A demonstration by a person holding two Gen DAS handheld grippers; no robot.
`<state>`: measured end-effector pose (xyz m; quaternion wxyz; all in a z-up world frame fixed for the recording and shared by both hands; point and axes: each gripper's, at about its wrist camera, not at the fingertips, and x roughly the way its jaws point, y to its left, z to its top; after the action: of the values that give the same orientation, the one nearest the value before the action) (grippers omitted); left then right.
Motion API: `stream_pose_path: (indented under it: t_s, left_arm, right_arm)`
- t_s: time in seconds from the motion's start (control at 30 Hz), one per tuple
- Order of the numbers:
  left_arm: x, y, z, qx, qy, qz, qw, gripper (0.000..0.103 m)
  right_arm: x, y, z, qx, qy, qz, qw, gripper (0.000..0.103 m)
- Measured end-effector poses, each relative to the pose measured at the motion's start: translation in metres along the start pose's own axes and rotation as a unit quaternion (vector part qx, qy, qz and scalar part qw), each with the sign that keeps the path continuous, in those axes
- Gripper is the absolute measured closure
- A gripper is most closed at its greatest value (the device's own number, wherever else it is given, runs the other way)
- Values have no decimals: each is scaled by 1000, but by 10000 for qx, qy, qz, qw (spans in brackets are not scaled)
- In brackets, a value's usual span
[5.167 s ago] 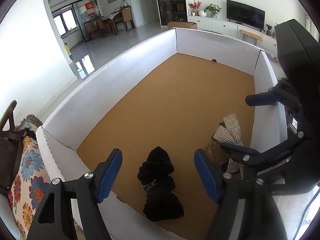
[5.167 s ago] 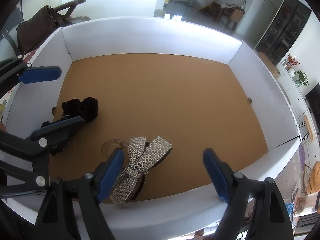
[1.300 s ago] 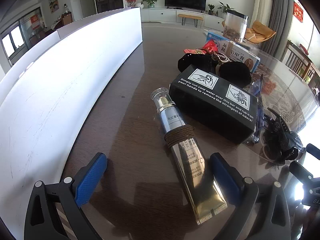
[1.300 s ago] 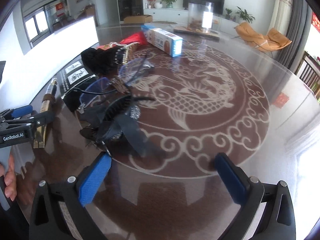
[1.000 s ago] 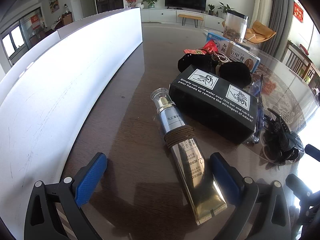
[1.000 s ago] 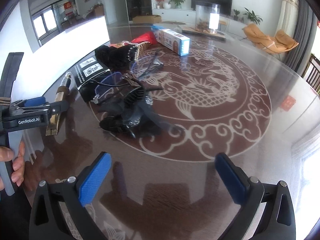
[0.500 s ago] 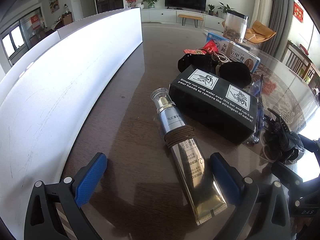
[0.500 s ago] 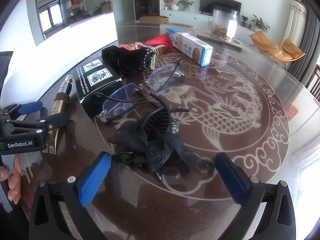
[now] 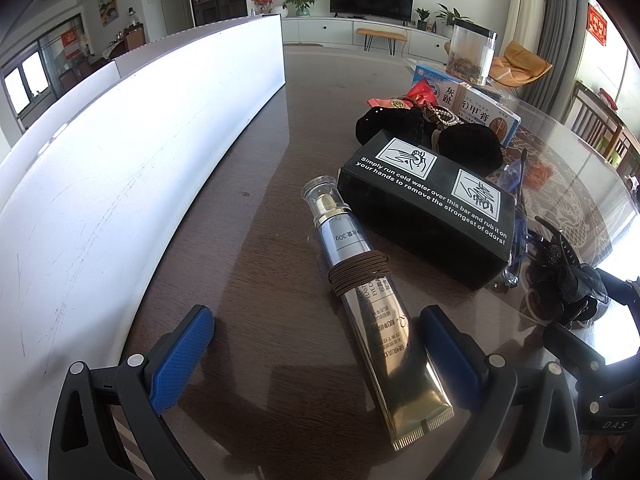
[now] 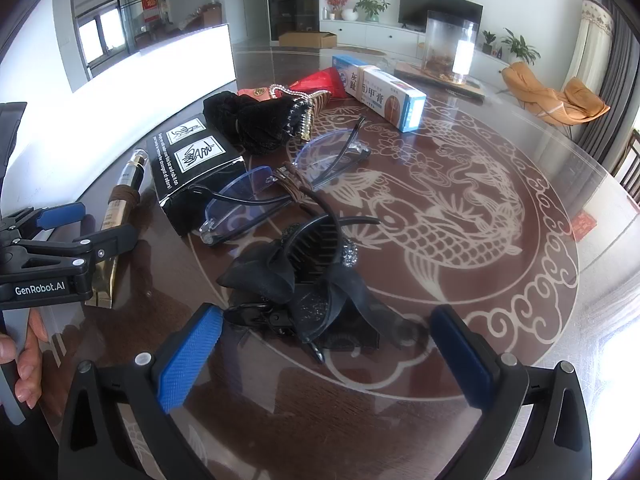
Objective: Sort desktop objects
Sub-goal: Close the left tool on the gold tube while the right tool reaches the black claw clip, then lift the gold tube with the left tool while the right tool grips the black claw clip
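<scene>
The left gripper has its fingers spread wide, empty, low in its frame, with the gold tube (a brown hair tie wound round its middle) lying between them on the table. A black box sits closed just right of the tube. The white bin wall fills the left of that view; its inside is hidden. The right gripper is also wide open, the black hair clip just ahead of it at centre, glasses beyond
</scene>
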<state>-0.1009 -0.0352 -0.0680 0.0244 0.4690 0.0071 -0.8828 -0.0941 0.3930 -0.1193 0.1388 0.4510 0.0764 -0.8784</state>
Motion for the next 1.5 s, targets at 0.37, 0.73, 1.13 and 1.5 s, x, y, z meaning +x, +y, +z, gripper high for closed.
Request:
stream_pose_path:
  t_s: [0.37, 0.73, 1.13, 1.5]
  left_arm:
    - [2, 0, 2, 105, 12, -88, 9999, 0]
    - [0, -11, 19, 868, 126, -574, 9945, 67]
    - [-23, -3, -2, 592, 206, -818, 9947, 75]
    - [-30, -7, -11, 277, 196, -833, 9959, 75]
  right_arm:
    - [0, 0, 0, 1, 0, -2, 10000, 0]
    - [0, 1, 0, 3, 1, -3, 10000, 0]
    - [-5, -21, 14, 36, 506, 752, 9959, 1]
    - [0, -2, 19, 581, 165, 108, 9981, 27]
